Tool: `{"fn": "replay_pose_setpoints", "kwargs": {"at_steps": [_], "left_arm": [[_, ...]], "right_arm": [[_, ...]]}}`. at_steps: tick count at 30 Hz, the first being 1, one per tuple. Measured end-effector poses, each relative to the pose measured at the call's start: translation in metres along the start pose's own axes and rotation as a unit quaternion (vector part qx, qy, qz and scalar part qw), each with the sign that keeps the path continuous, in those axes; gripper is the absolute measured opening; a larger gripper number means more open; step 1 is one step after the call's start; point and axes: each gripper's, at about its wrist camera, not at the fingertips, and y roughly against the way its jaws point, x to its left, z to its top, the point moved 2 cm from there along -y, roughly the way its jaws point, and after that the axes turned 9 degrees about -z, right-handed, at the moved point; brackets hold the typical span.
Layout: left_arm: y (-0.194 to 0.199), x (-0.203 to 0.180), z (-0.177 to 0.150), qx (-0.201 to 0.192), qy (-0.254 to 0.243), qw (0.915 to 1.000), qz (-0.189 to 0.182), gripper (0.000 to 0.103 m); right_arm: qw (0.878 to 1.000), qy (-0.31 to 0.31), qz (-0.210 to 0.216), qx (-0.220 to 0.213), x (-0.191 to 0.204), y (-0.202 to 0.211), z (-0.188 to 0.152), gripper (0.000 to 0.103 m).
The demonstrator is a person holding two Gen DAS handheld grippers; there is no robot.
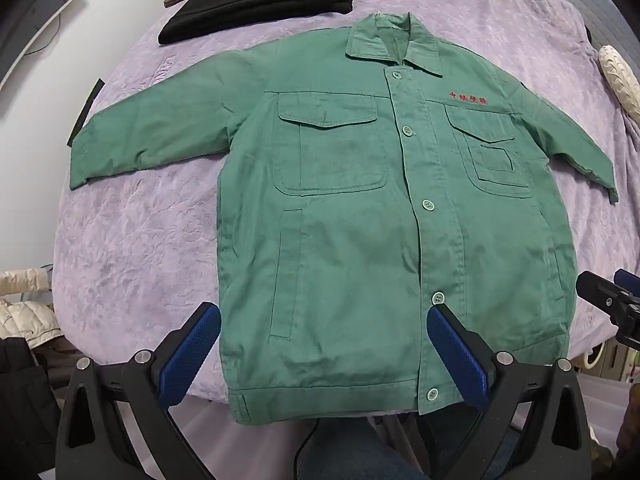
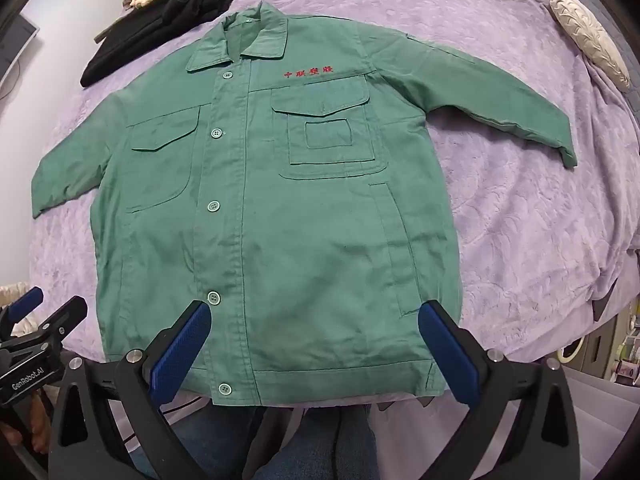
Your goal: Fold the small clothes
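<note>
Nearest, the left tongs (image 1: pixel 324 354) and right tongs (image 2: pixel 314 350) hang above the hem with their blue pads spread fully wide, holding nothing. Below them a green jacket (image 2: pixel 280 208) lies flat and buttoned, front up, on a bed under a purple blanket (image 2: pixel 500 240), sleeves spread. Beyond its collar lies folded black clothing (image 1: pixel 256 4).

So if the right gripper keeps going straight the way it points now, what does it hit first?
Most likely the green jacket: the open right gripper points down at its lower front, near the hem. Depth is hard to judge, but nothing shows in between.
</note>
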Motion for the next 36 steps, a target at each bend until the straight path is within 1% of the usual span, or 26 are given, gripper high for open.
{"fn": "replay_pose_setpoints", "kwargs": {"at_steps": [36], "left_arm": [[0.0001,0.0002,0.0016,0.001,0.001,1.0000,0.002,0.103]], "right_arm": [[1.000,-0.001,0.001,0.000,0.0013,0.0019,0.0032,0.103]]}}
